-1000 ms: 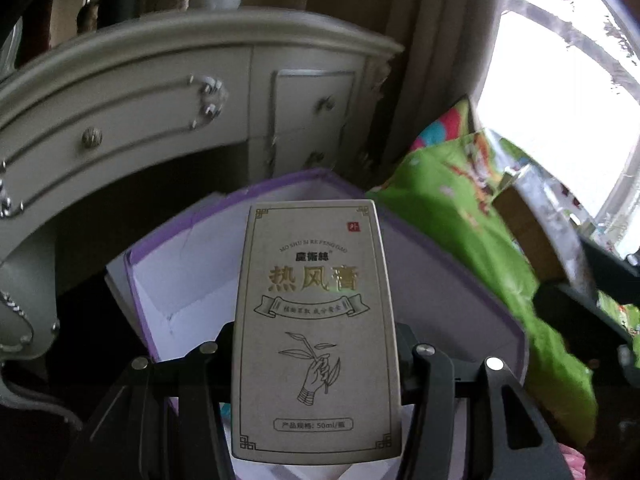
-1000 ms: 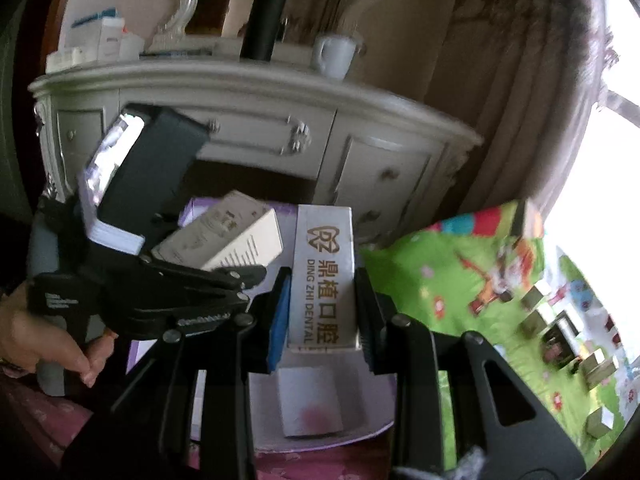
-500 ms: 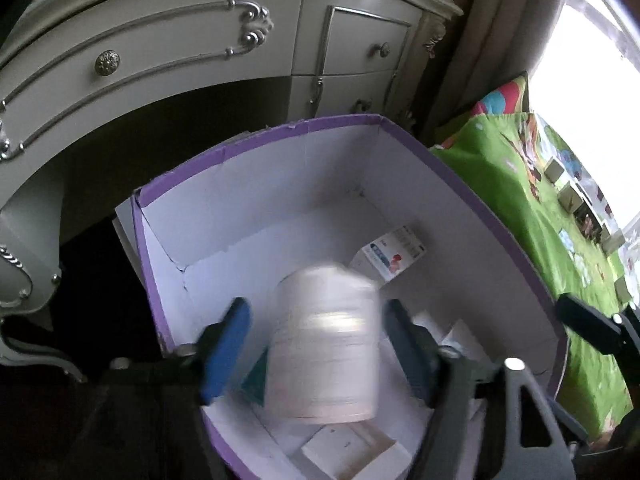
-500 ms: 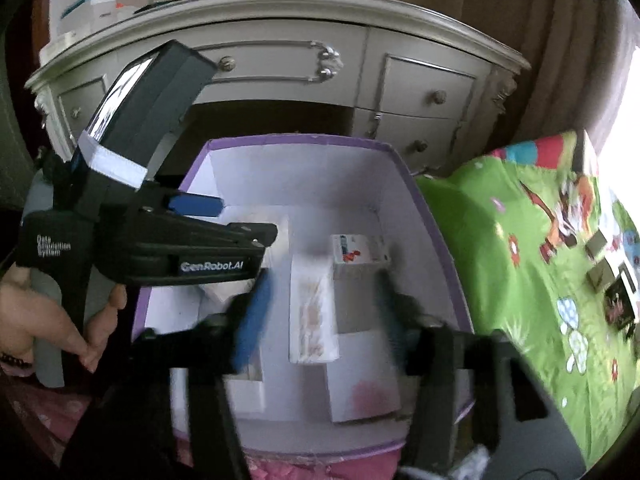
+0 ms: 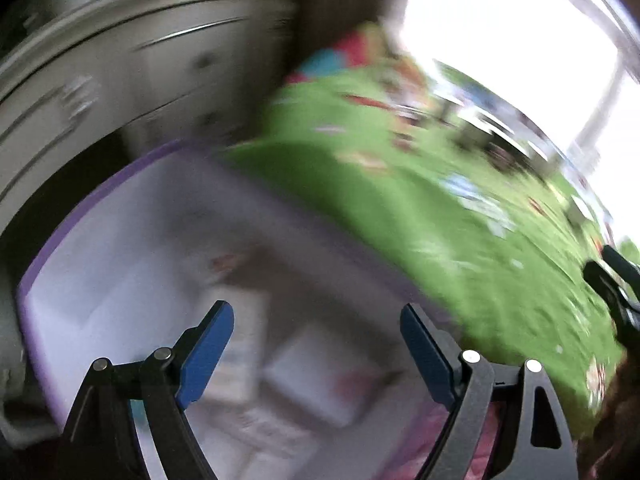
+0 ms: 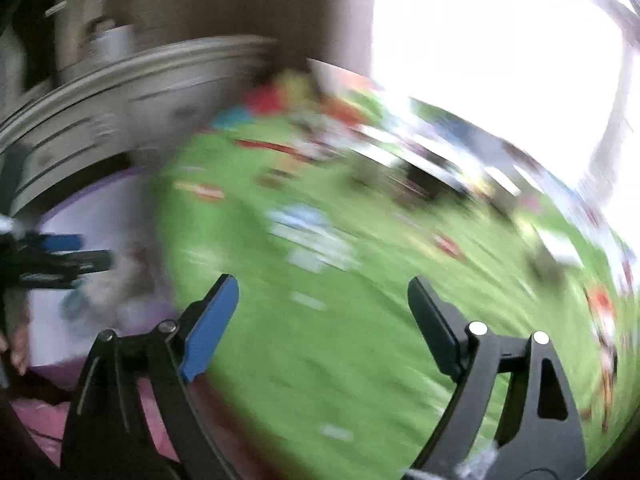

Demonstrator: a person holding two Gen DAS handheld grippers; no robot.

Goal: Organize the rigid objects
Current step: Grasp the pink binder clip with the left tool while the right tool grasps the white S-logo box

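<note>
Drawers of a pale dresser [image 5: 120, 80] fill the far left, and near it sits the purple-rimmed box [image 5: 100, 200] with several small cartons [image 5: 320, 372] already lying inside, all blurred. Over it, the left gripper [image 5: 316, 344] has its jaws wide apart and empty. Further right, the right gripper [image 6: 320, 316], jaws likewise apart and empty, faces the green bedspread [image 6: 320, 360], where more scattered small items [image 6: 316, 240] seemingly await collecting.

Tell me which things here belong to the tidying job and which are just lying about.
Part of the job:
- purple-rimmed box, blurred small cartons inside
- left gripper, open and empty
- right gripper, open and empty

Just lying about:
- green patterned mat
- white dresser
- cup on the dresser
</note>
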